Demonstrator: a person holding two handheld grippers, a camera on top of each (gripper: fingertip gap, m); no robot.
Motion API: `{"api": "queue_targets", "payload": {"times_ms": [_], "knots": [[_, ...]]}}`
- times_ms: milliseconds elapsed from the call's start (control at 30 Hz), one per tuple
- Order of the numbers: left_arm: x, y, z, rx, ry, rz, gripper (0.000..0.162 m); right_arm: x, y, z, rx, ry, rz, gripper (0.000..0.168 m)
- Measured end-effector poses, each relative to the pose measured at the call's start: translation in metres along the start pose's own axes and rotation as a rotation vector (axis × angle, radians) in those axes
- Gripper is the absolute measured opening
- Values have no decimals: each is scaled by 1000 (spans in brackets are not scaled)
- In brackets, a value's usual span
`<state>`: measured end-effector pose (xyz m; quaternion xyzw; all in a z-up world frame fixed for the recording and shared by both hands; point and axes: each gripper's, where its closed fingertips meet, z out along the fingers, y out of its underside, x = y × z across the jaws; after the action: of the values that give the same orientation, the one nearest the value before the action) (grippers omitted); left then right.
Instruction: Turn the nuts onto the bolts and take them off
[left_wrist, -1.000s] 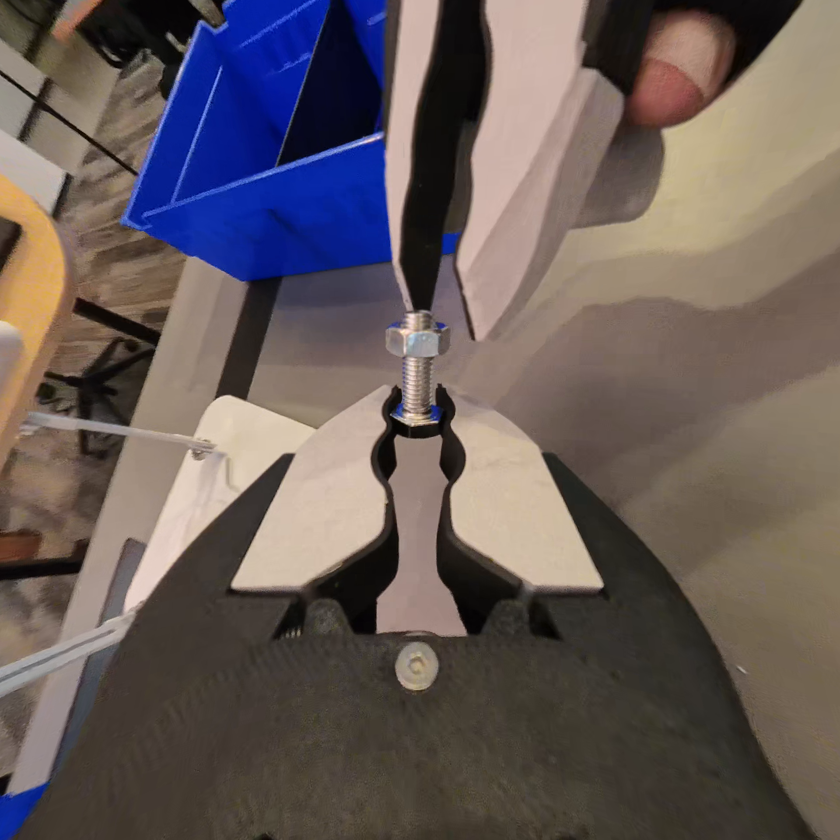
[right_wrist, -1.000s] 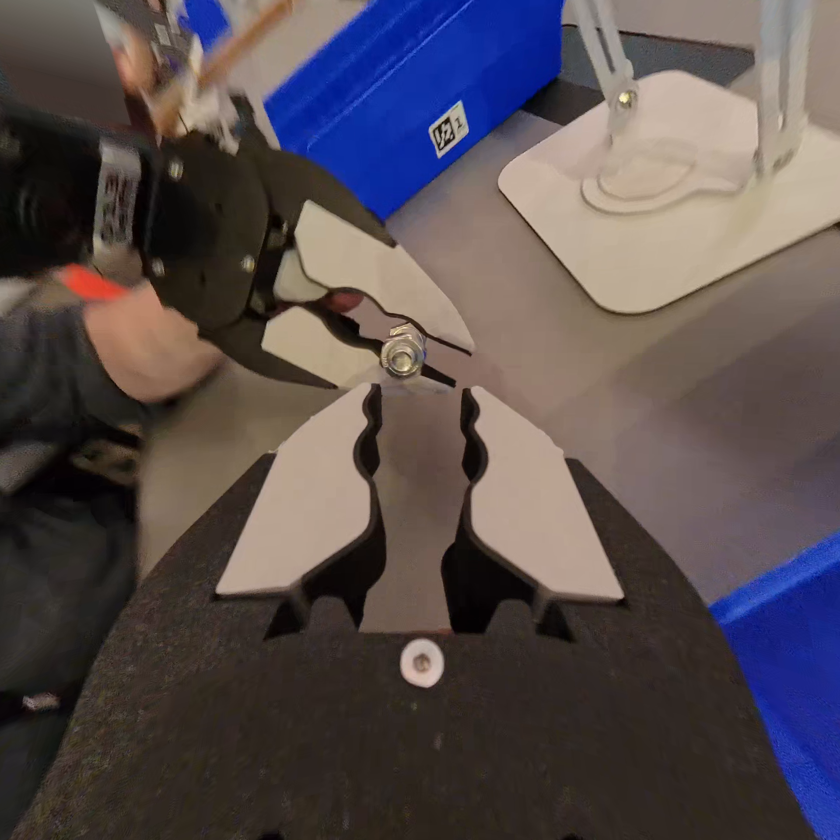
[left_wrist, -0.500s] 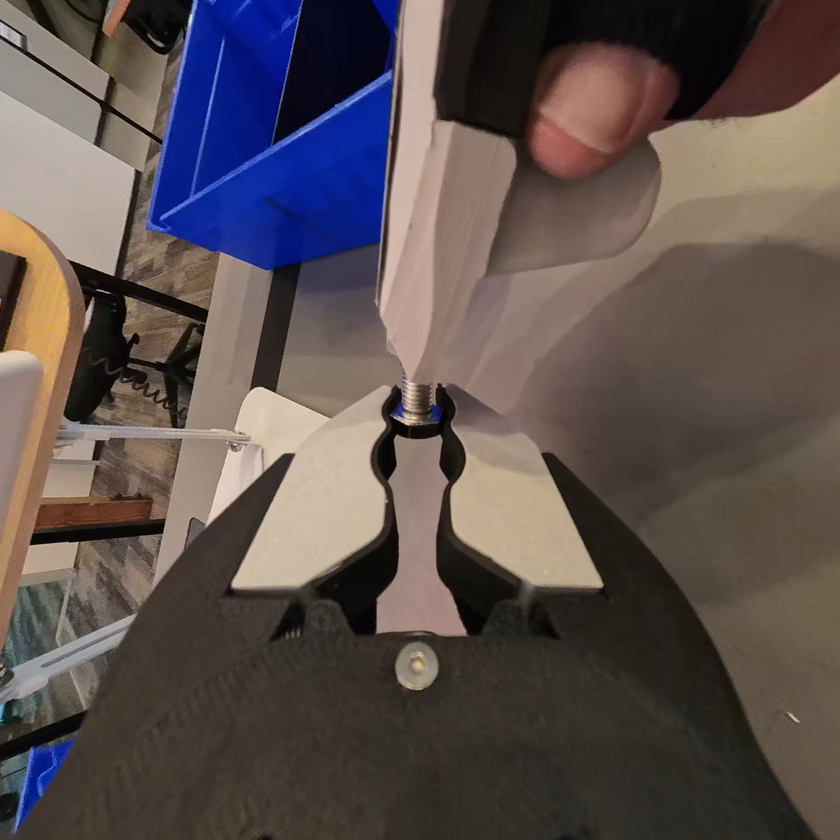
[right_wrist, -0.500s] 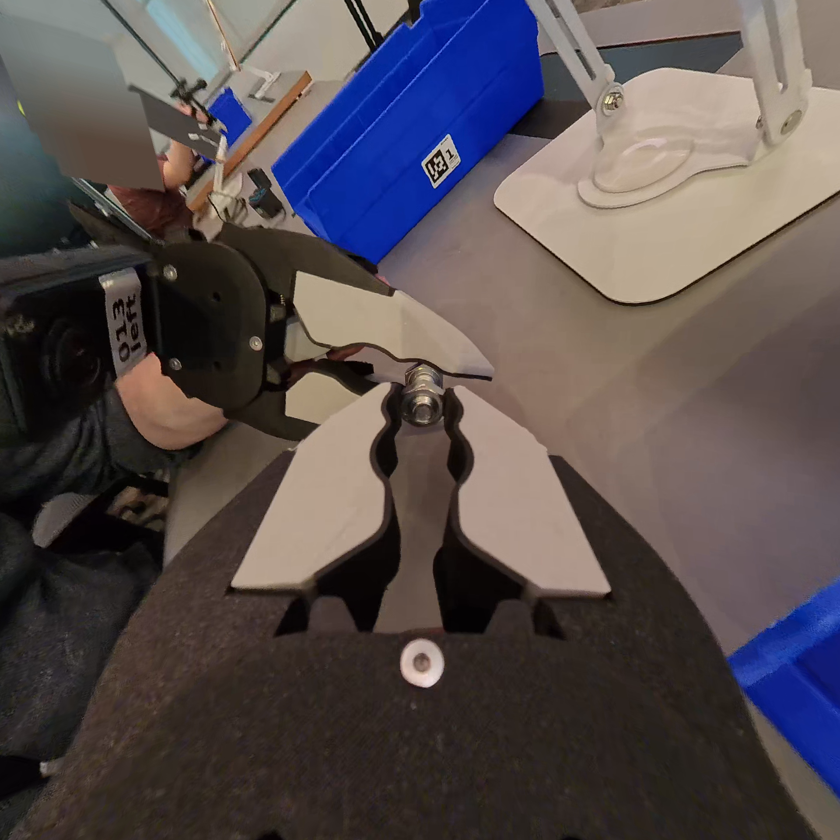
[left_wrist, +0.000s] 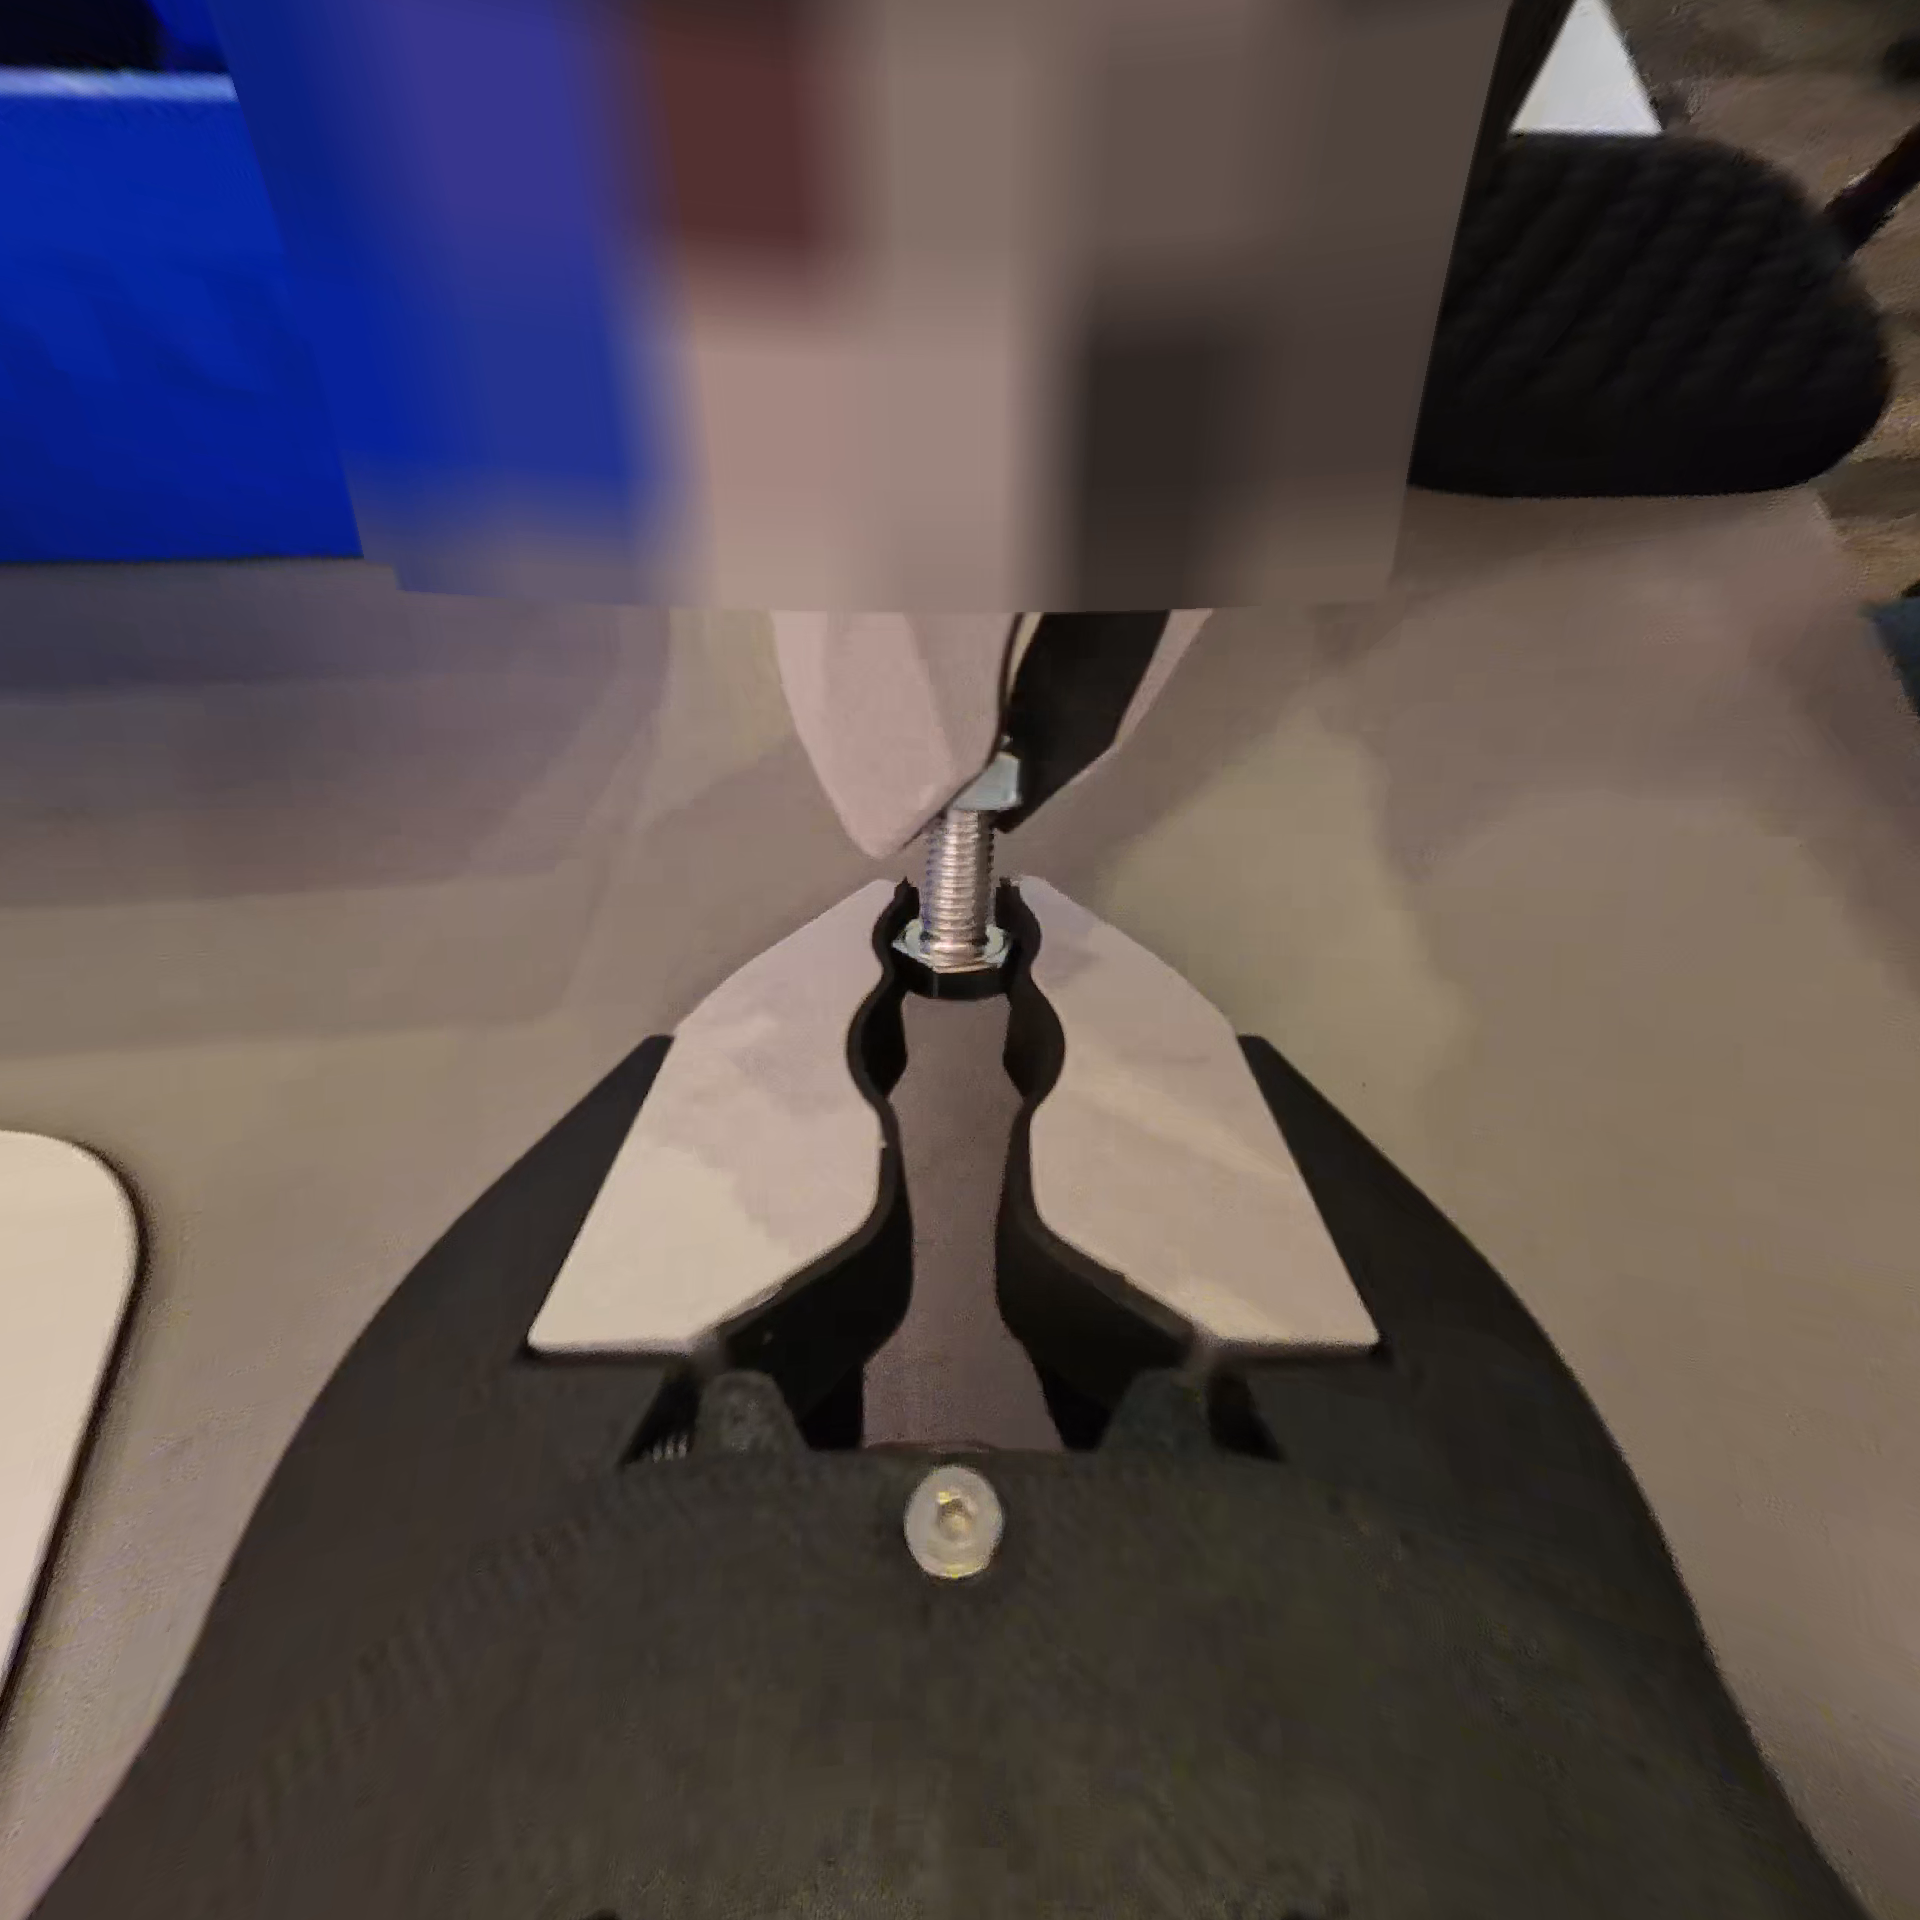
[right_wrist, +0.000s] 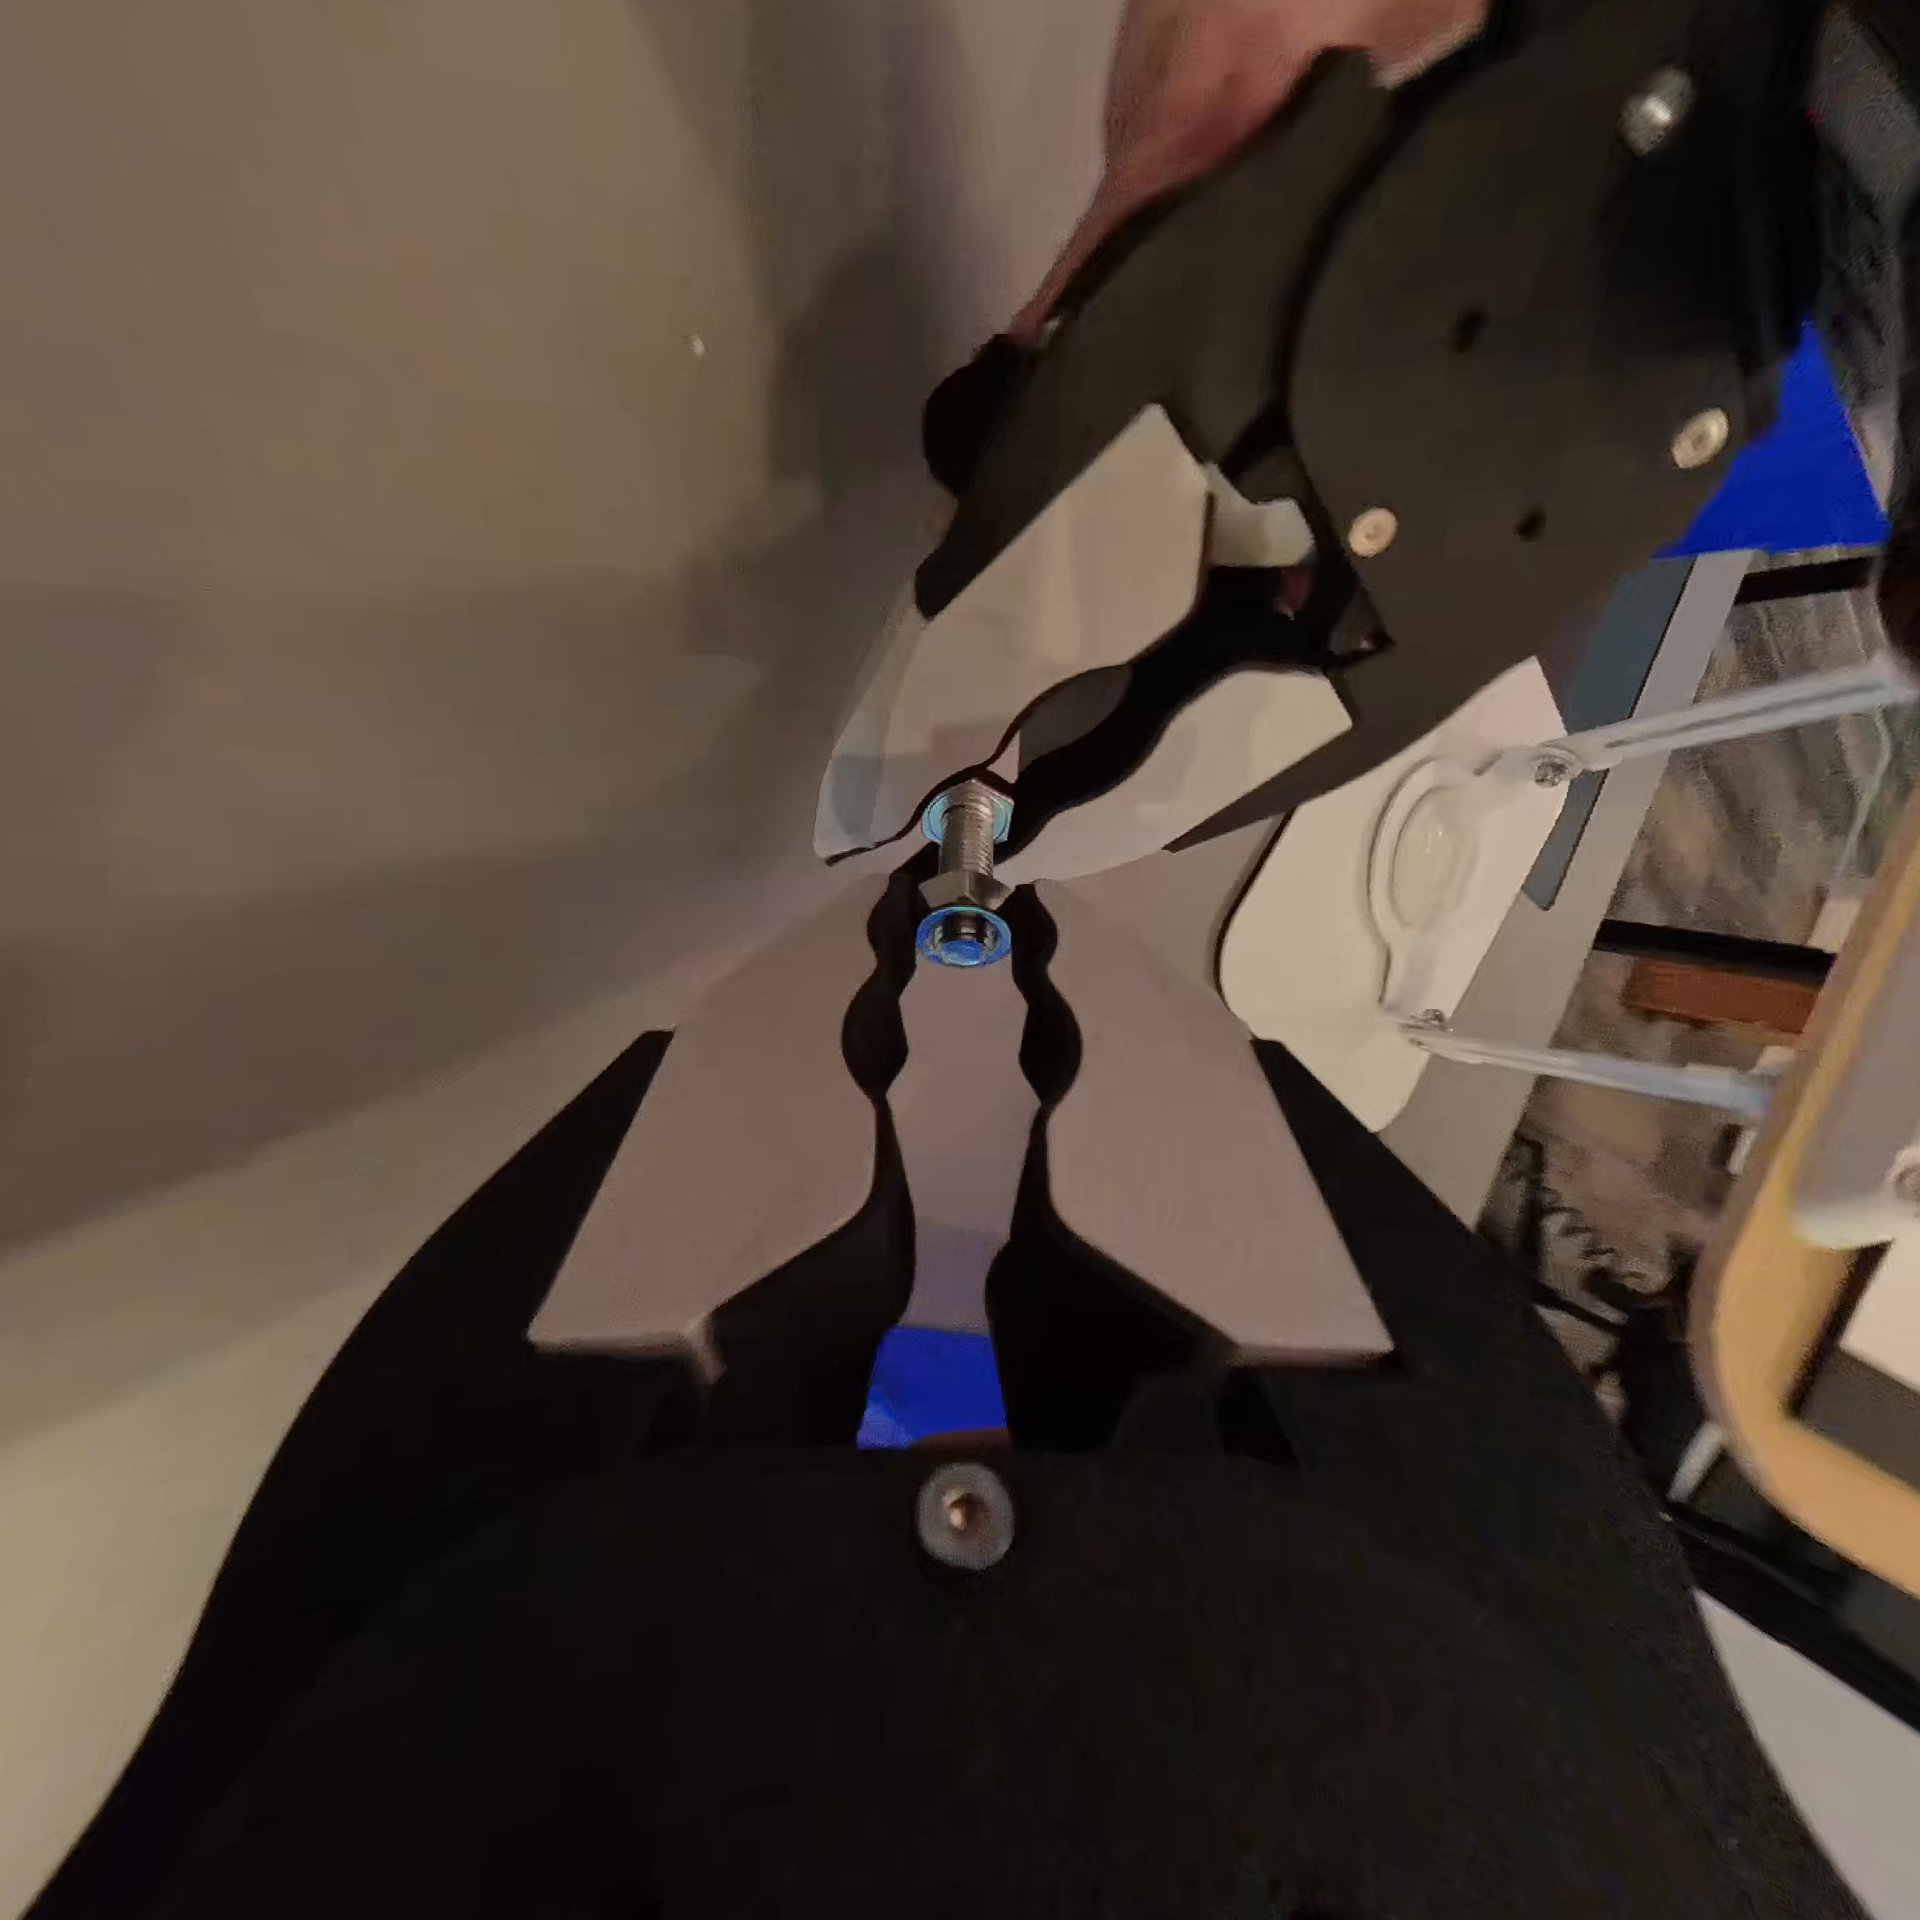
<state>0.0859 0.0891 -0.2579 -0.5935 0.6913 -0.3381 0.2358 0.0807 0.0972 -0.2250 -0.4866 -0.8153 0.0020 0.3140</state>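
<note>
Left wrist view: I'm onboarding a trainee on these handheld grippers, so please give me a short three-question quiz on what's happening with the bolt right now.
1. True or false: the left gripper is open and empty.
2. What is the right gripper shut on? A) the nut B) a screwdriver C) a washer
3. Fill in: the left gripper clamps the bolt by its ____, with the threaded shank pointing away towards the other gripper.

Key: 1 false, it is shut on the bolt. 2 A. 3 head.
</note>
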Motion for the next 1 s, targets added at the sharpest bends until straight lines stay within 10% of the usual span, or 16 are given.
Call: {"api": "queue_targets", "payload": {"times_ms": [167,533,1000], "knots": [[-7,0,-2,13,-39,-2,15,9,-2,-1,-2,43,82,43],[-47,-8,-12,-54,-434,128,15,22,24,-12,443,-19,1281,35],[-40,-8,-3,-99,-437,169,15,11,10,-1,442,-54,1174,18]]}}
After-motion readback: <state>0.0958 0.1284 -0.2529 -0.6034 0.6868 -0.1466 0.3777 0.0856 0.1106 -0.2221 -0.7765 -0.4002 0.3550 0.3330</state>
